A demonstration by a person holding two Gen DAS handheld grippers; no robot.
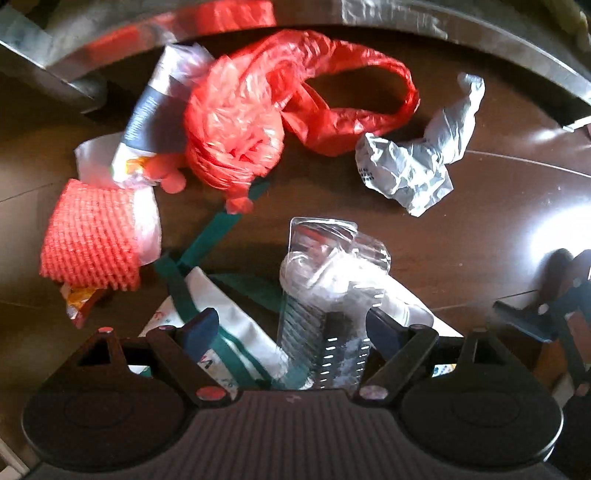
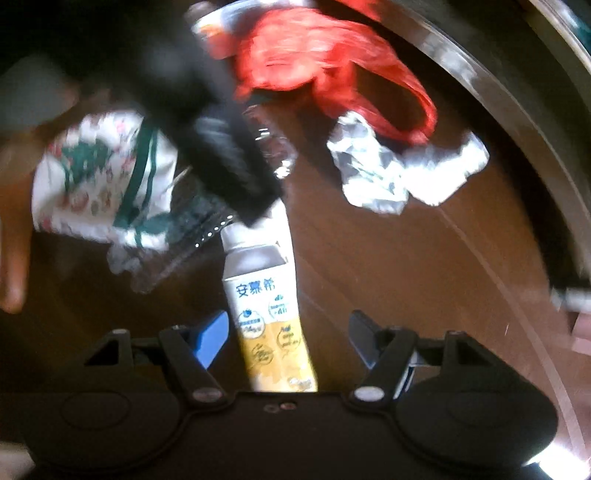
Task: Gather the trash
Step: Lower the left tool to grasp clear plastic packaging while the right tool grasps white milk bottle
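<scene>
Trash lies scattered on a dark brown floor. My left gripper (image 1: 291, 328) is open over a clear plastic package (image 1: 325, 280) that rests on a white bag with green handles (image 1: 221, 317); the pads do not press on it. A red plastic bag (image 1: 266, 110), a crumpled silver wrapper (image 1: 413, 162) and an orange foam net sleeve (image 1: 92, 243) lie farther out. My right gripper (image 2: 288, 336) is open astride a white and yellow drink bottle (image 2: 266, 306) lying on the floor. The left gripper (image 2: 229, 155) crosses that view as a dark blur.
A curved metal rim (image 1: 461, 29) arcs across the top of the left wrist view, and the metal rim (image 2: 517, 110) bounds the right of the other view. A grey and white wrapper (image 1: 155, 103) lies by the red bag. A hand (image 2: 14, 266) shows at the left edge.
</scene>
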